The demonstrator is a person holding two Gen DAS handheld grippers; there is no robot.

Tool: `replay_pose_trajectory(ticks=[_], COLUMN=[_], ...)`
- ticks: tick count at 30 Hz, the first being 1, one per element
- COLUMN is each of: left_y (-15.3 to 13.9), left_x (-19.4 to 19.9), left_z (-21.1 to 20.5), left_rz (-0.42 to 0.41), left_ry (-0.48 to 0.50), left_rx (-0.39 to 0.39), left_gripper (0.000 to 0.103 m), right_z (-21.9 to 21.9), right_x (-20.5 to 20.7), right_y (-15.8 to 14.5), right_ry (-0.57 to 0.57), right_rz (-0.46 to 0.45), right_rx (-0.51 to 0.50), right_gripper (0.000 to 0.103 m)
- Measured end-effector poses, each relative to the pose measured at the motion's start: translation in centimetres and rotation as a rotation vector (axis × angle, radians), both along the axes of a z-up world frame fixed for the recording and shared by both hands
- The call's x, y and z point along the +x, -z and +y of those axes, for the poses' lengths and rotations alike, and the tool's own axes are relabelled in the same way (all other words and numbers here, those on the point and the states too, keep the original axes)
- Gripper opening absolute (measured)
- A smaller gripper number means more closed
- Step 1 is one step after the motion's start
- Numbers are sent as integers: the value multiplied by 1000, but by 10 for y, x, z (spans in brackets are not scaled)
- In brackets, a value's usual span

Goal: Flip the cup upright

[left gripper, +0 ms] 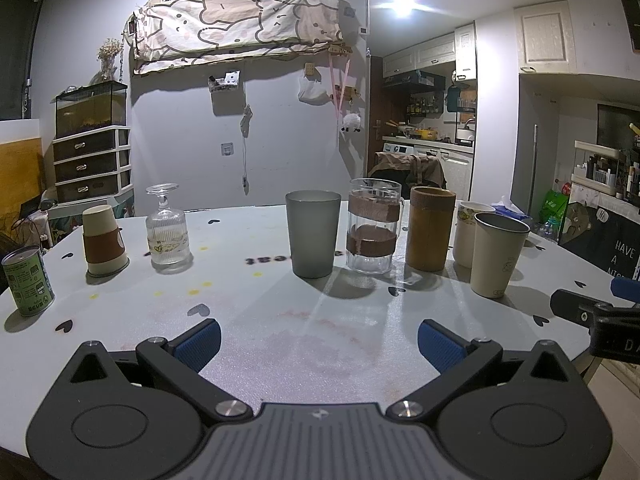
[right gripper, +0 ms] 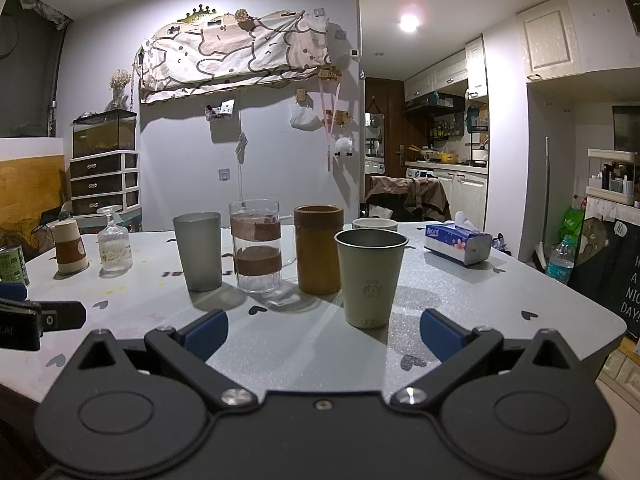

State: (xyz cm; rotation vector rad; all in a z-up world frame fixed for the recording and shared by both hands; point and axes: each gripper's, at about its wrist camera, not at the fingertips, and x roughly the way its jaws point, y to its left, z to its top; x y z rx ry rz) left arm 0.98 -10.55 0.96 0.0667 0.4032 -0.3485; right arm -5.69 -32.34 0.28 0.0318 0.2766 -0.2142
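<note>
Two cups stand upside down at the table's left: a cream paper cup with a brown sleeve (left gripper: 104, 240) (right gripper: 70, 246) and a ribbed stemmed glass (left gripper: 166, 230) (right gripper: 114, 242). Upright in a row are a grey tumbler (left gripper: 313, 234) (right gripper: 199, 250), a clear glass mug with brown bands (left gripper: 372, 226) (right gripper: 256, 246), a brown bamboo cup (left gripper: 429, 228) (right gripper: 319, 248), a white cup (left gripper: 466, 232) (right gripper: 375, 224) and a cream metal cup (left gripper: 498, 254) (right gripper: 370, 276). My left gripper (left gripper: 319, 344) is open and empty, near the table's front. My right gripper (right gripper: 324, 336) is open and empty, just short of the cream metal cup.
A green can (left gripper: 28, 280) (right gripper: 12, 264) stands at the table's left edge. A blue tissue box (right gripper: 458, 242) lies at the back right. The white table (left gripper: 304, 344) has heart prints. The right gripper (left gripper: 596, 312) shows at the left wrist view's right edge.
</note>
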Motion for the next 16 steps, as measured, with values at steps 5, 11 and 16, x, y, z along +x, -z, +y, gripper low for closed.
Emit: replay_pose_trajectory(ticks=[5, 11, 16], left_y=[0, 0, 0], left_x=[0, 0, 0], left_z=[0, -1, -1], left_rz=[0, 0, -1], left_ry=[0, 0, 0], left_rx=[0, 0, 0], left_gripper=[103, 103, 103], right_z=[-1, -1, -1], right_x=[0, 0, 0], right_y=[0, 0, 0], right_ry=[0, -1, -1], right_rz=[-1, 0, 0], right_rx=[-1, 0, 0], right_gripper=[103, 103, 103])
